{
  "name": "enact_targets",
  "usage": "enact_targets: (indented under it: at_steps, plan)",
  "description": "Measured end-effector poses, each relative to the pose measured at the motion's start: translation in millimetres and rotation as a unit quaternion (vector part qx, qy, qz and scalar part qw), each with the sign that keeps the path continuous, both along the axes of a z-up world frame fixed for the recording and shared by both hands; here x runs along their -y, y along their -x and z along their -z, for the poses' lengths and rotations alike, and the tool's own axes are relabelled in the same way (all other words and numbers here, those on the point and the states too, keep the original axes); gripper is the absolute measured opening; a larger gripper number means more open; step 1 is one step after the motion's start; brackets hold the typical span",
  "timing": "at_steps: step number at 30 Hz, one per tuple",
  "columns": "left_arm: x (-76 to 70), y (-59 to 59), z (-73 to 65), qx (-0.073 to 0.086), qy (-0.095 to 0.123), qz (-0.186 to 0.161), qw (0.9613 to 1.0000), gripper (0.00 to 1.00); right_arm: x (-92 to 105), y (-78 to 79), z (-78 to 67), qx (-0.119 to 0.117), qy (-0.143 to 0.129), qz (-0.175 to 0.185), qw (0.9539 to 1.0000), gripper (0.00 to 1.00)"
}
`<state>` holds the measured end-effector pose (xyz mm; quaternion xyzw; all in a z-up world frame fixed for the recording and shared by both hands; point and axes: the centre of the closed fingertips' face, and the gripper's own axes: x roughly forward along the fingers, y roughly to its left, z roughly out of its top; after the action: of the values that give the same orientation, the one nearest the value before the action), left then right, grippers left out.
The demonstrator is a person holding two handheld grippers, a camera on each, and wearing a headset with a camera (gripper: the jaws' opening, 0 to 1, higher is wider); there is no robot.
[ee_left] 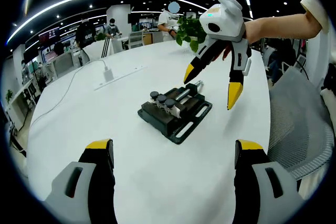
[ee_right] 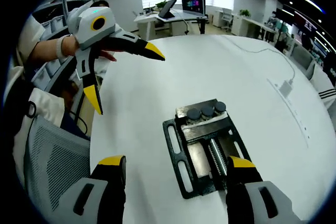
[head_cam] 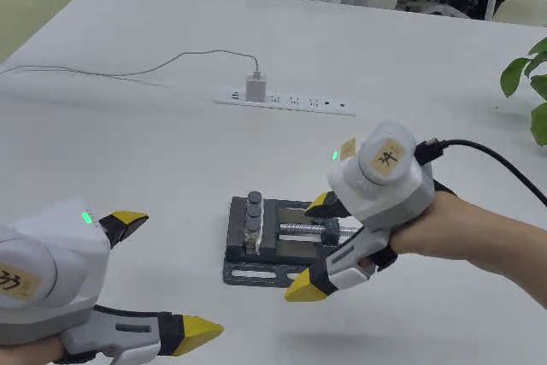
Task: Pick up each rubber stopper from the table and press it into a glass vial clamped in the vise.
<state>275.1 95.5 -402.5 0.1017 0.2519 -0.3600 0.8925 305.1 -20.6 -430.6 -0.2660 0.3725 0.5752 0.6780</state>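
Nearest: left gripper (head_cam: 167,275), jaws spread wide, nothing held. Right gripper (head_cam: 306,248) likewise released and empty, hovering just beside the black metal vise (head_cam: 241,241) on the white table (head_cam: 128,143). Three small glass vials (head_cam: 254,226) stood clamped in a row, each already topped by a dark grey rubber stopper (ee_right: 207,112). Judged: stoppering near complete; any last press should go straight down the vial, gently, clear of the vise screw. White power strip (head_cam: 286,101) and thin grey cable (head_cam: 171,64) lay well behind, no obstruction.
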Motion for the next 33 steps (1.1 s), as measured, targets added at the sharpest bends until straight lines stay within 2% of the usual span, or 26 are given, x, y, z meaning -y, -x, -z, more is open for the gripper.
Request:
enact_targets:
  at_steps: [3,10,17,21,23,27,33]
  plan:
    - [-2.3,0.7,0.4,0.000,0.000,-0.002,1.0000,0.95,7.4,0.4,0.1,0.004,-0.012,0.021,0.9997,0.86]
    - [-6.3,2.6,1.4,-0.002,0.004,-0.007,1.0000,0.95,29.3,1.4,-1.9,0.014,-0.036,0.073,0.9966,0.99]
    - [-7.9,4.2,2.8,-0.002,0.006,-0.006,1.0000,0.95,56.1,13.5,3.3,0.009,-0.043,0.114,0.9926,0.99]
    - [-8.8,5.2,3.2,-0.001,0.008,-0.007,0.9999,0.95,68.1,20.5,1.2,0.009,-0.052,0.137,0.9892,0.99]
    - [-9.8,6.9,5.1,-0.003,0.009,-0.009,0.9999,0.95,71.9,27.1,-0.4,0.007,-0.059,0.143,0.9879,0.99]
    - [-11.7,10.5,8.2,-0.007,0.007,-0.008,0.9999,0.95,81.0,34.8,1.7,0.014,-0.055,0.150,0.9870,0.99]
    - [-14.3,11.9,8.3,-0.008,0.008,-0.012,0.9999,0.95,89.6,35.2,1.1,0.016,-0.057,0.168,0.9840,0.99]
